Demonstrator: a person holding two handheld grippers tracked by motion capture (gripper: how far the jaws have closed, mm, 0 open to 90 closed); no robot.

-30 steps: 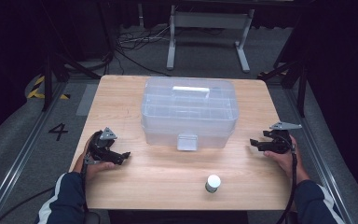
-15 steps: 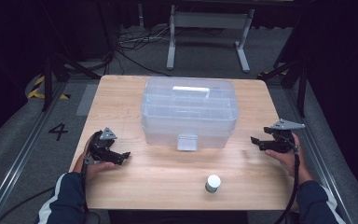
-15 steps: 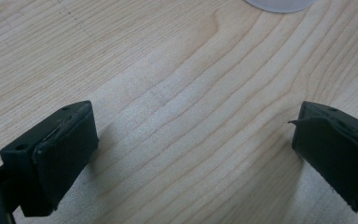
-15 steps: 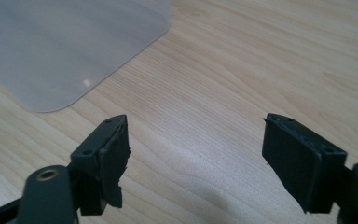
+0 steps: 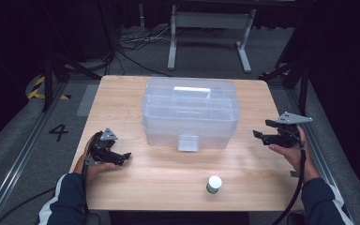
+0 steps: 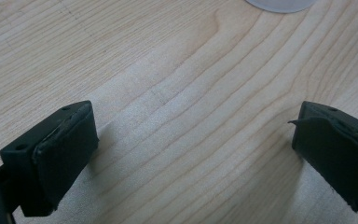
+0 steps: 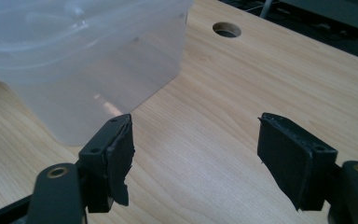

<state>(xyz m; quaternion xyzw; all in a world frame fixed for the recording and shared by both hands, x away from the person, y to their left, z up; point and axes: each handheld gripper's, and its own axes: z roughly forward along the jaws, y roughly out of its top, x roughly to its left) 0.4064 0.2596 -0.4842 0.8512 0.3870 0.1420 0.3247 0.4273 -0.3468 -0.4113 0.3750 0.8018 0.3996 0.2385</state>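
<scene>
A clear plastic box (image 5: 191, 112) with a closed lid and a front latch stands in the middle of the wooden table (image 5: 159, 178). In front of it is a small white-capped jar (image 5: 213, 183). My left gripper (image 5: 122, 158) rests low on the table at the left, open, with bare wood between its jaws (image 6: 191, 149). My right gripper (image 5: 260, 131) is held above the table's right side and points at the box's right end (image 7: 74, 56). It is open (image 7: 193, 149), its jaws have just been closing a little, and nothing is between them.
A round hole (image 7: 227, 29) is cut in the tabletop beyond the box's corner. A pale round rim (image 6: 279, 3) shows at the top edge of the left gripper view. Cables and a metal stand (image 5: 206, 42) lie on the floor behind the table.
My right gripper has risen a little above the table at the right. The left gripper, the box and the jar have stayed where they were.
</scene>
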